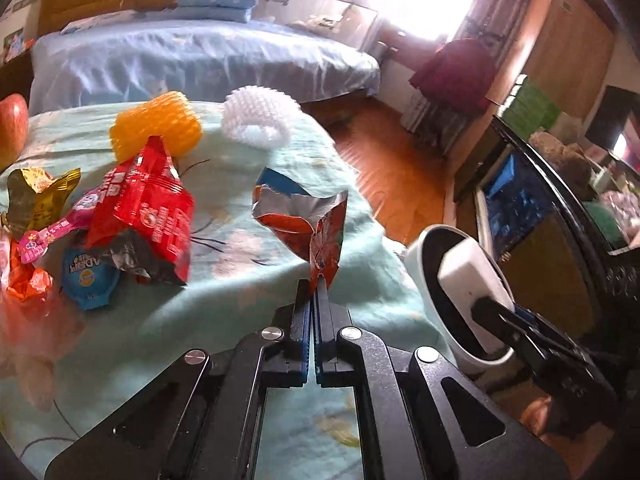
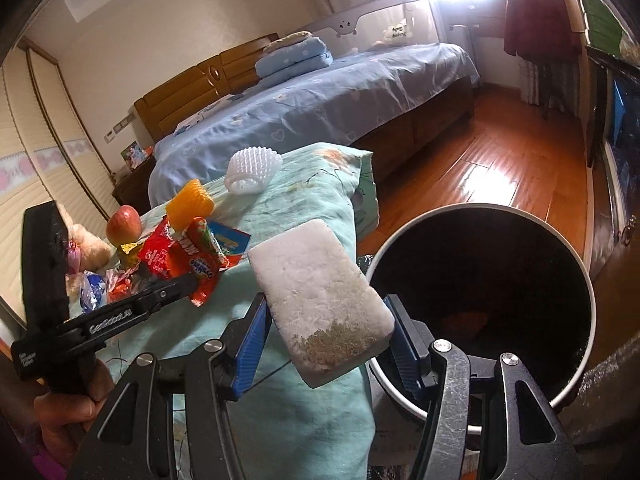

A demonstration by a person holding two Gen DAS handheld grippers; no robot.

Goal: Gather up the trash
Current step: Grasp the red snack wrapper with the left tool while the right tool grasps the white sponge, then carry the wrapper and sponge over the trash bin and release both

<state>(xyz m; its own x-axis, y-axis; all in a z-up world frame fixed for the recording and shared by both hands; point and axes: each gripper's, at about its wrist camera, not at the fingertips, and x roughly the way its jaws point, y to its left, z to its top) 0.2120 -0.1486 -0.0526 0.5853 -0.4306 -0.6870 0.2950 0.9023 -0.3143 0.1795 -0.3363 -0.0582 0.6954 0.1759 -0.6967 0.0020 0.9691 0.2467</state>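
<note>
apple (image 1: 12,128) at far left edge of the mint blanket (image 1: 240,312). next to it a heap of wrappers: gold wrapper (image 1: 38,196), red snack bag (image 1: 148,208), blue round lid (image 1: 90,276). behind them an orange foam net (image 1: 158,128), then a white foam net (image 1: 260,118). left gripper (image 1: 314,286) fully closed, pinching the bottom corner of an orange foil wrapper (image 1: 304,216), lifted above the blanket. right of that, right gripper (image 2: 328,344) partway open, blue pads (image 2: 250,344) clamped on both sides of a white sponge block (image 2: 320,296), tilted, browned at the near end. sponge sits by the bin's left rim. white bin (image 2: 588,280) at far right, beside the blanket edge, dark inside, something orange at the bottom.
</note>
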